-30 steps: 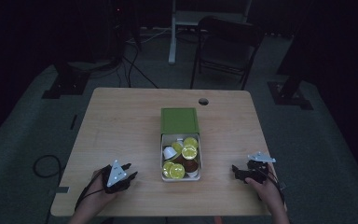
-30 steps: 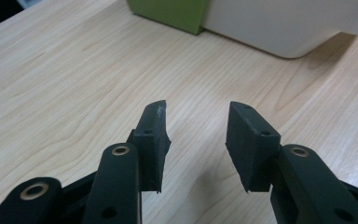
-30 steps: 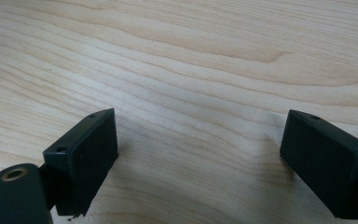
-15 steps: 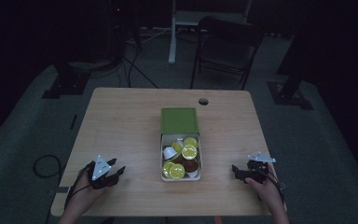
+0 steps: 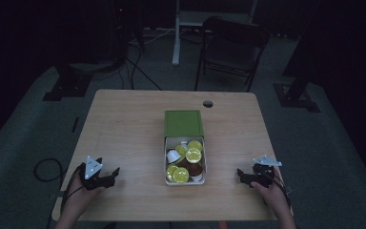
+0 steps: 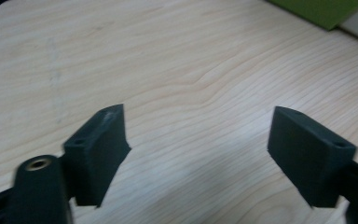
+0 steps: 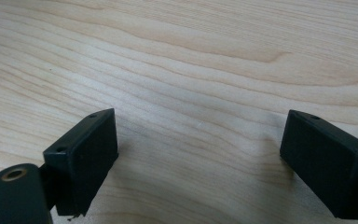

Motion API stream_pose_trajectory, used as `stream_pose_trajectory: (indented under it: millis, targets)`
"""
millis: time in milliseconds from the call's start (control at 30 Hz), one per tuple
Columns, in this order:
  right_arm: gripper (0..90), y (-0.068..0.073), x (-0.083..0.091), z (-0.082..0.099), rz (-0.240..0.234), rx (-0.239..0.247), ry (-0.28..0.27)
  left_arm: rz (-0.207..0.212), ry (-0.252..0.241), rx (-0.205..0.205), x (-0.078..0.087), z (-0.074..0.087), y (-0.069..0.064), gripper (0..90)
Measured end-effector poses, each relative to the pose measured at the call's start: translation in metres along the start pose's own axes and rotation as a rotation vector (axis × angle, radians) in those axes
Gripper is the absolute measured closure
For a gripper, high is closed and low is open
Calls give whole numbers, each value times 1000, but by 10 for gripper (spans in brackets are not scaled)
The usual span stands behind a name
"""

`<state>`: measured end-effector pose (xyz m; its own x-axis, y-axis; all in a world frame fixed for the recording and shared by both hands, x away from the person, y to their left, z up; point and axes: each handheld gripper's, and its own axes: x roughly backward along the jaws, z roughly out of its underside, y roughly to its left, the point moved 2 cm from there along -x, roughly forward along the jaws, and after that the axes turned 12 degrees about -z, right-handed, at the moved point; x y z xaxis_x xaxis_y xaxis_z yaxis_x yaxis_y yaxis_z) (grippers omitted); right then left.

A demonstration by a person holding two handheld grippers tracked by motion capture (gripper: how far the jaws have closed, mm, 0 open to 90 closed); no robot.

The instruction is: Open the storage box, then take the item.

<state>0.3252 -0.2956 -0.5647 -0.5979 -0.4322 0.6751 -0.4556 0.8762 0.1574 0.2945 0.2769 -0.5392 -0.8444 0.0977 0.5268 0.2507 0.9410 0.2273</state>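
Dim room, wooden desk [image 5: 124,129]: both tools, left [image 5: 106,178] just opening, right [image 5: 244,175], gaped empty at lower frame; next likely reaching the central box [image 5: 185,180] of capsules [image 5: 193,155].

Beyond my counter [image 5: 124,124] a dark folding chair [image 5: 231,50] is standing; a white post [image 5: 177,33] is rising beside it, cables [image 5: 138,71] are trailing across the grey floor [image 5: 24,138].

No text, label, brand, number or sign can be read anywhere, neither on the green box lid [image 5: 184,123], nor on the yellow-topped capsules [image 5: 193,155] in the open box, nor on the wooden bench [image 5: 124,129].
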Motion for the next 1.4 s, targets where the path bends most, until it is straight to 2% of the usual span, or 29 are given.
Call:
stream_pose_trajectory:
  millis: [100, 233, 500, 567, 667, 700, 833, 1267, 1400]
  targets:
    - [106, 0, 0, 0, 0, 0, 0, -11, 22, 3, -1, 4, 5, 173]
    - [107, 0, 0, 0, 0, 0, 0, 3, 57, 8, -3, 10, 8, 158]
    - [106, 0, 0, 0, 0, 1, 0, -12, 97, 56, -8, 17, 12, 158]
    - [106, 0, 0, 0, -1, 1, 0, -13, 121, 64, -9, 18, 13, 158]
    - [106, 0, 0, 0, -2, 1, 0, -8, 193, 56, -10, 21, 13, 158]
    - [106, 0, 0, 0, -2, 1, 0, -6, 198, 76, -10, 21, 12, 157]
    - [106, 0, 0, 0, -2, 0, 0, -3, 209, 95, -11, 21, 14, 155]
    - [106, 1, 0, 0, 0, 1, 0, -1, 213, 92, -12, 20, 13, 134]
    - [106, 3, 1, 0, -8, -23, 1, -1, 213, 91, -12, 20, 13, 134]
